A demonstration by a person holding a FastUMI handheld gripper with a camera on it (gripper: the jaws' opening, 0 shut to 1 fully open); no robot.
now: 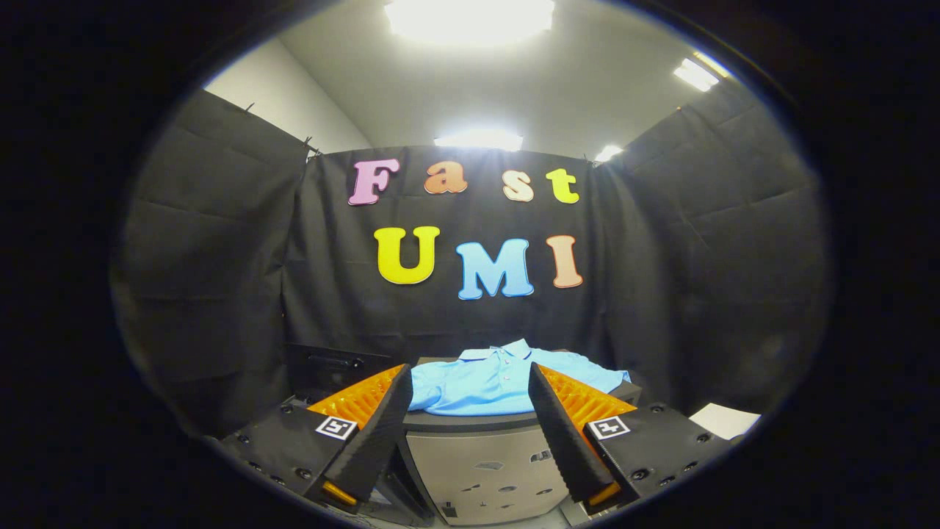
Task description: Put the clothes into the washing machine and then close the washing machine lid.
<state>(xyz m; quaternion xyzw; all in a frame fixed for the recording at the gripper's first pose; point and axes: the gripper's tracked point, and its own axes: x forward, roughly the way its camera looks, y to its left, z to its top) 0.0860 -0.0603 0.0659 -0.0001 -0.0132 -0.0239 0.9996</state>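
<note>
A light blue polo shirt [492, 378] lies spread flat on a dark-topped stand [470, 423], collar toward the booth wall. My gripper [470, 382] is open, held level in front of the stand, with the shirt just ahead of and between its fingers [382, 433]. Nothing is held. To the left of the stand, behind my left finger, a dark box-like unit with a handle [330, 364] stands against the wall; I cannot tell whether it is the washing machine.
The stand's pale front panel [485, 470] has several small cut-outs and faces me. Black cloth walls close the booth on three sides. A white sheet [723, 420] lies low at the right, beyond my right finger.
</note>
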